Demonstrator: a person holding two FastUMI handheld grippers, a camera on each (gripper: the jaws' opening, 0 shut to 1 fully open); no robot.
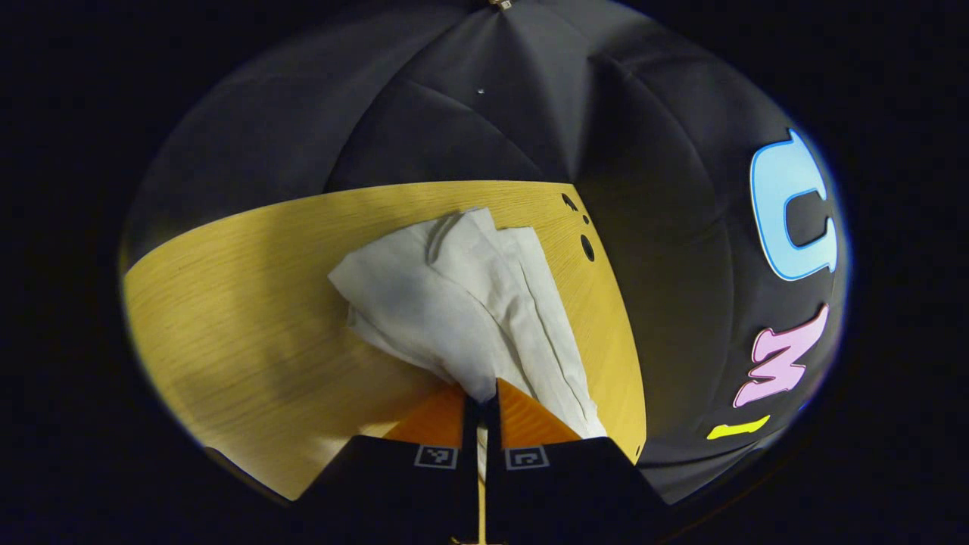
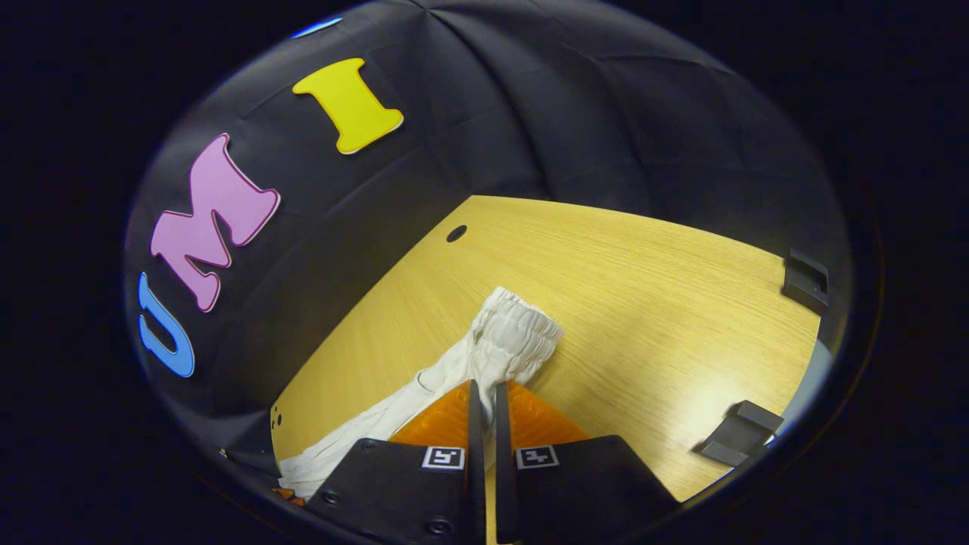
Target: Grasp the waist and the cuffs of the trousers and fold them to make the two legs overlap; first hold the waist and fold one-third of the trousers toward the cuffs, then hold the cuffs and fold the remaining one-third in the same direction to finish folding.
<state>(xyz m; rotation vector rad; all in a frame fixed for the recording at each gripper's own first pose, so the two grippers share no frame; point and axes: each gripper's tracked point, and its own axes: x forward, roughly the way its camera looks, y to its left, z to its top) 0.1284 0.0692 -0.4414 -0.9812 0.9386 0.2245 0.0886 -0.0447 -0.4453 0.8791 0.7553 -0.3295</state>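
**A:** While we're at it, going left to right: what's the left gripper (image 1: 482,393) doing?

**B:** In the left gripper view its jaws are pinched narrow on the trousers (image 1: 462,303). That's one pair, pale off-white, and the cloth fans out from the fingertips across the wooden table (image 1: 227,303) in a few loose folds. Looks like the leg end, but I can't make out the cuffs for sure. There are three dark holes (image 1: 587,247) in the tabletop near the far right corner.

**A:** And the right gripper (image 2: 482,393)?

**B:** Same deal in the right gripper view, jaws nearly closed with fabric clamped between them. The gathered elastic waist (image 2: 515,333) sits bunched just past the tips, lying on the table, and the rest of the trousers trails off to the lower left toward the table edge.

**A:** Any containers?

**B:** No bins or trays that I can see. I count two dark clamp-like brackets (image 2: 738,443) on the right table edge, and one hole (image 2: 456,233) near the far corner.
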